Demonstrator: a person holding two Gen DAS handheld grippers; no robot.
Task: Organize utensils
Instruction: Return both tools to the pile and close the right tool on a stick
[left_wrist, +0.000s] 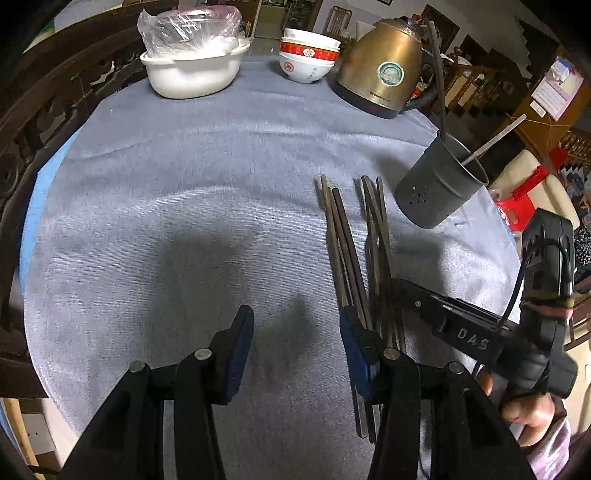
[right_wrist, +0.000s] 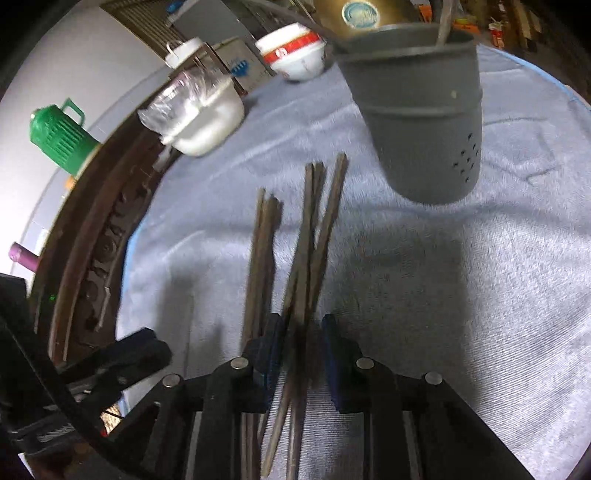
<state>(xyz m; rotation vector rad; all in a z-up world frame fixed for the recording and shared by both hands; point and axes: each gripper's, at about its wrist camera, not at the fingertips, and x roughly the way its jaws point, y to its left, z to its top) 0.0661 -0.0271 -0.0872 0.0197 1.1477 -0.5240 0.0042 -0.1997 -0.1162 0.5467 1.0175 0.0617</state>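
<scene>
Several dark wooden chopsticks (left_wrist: 343, 240) lie in two loose bunches on the grey cloth. In the right wrist view my right gripper (right_wrist: 301, 343) is shut on the right-hand bunch of chopsticks (right_wrist: 314, 221), its blue pads close on both sides; the other bunch (right_wrist: 262, 240) lies just left of it. My left gripper (left_wrist: 297, 339) stands open over bare cloth, and its right finger (left_wrist: 356, 343) sits beside the left bunch. My right gripper (left_wrist: 410, 295) reaches in from the right. A grey perforated utensil holder (left_wrist: 439, 184) (right_wrist: 424, 110) stands beyond, with a dark stick and a pale utensil in it.
At the table's far side stand a white pot (left_wrist: 192, 74) with a plastic bag, stacked red-and-white bowls (left_wrist: 306, 55) and a brass kettle (left_wrist: 384, 66). A carved wooden rail (left_wrist: 44, 122) runs along the left edge. A green jug (right_wrist: 59, 136) stands beyond it.
</scene>
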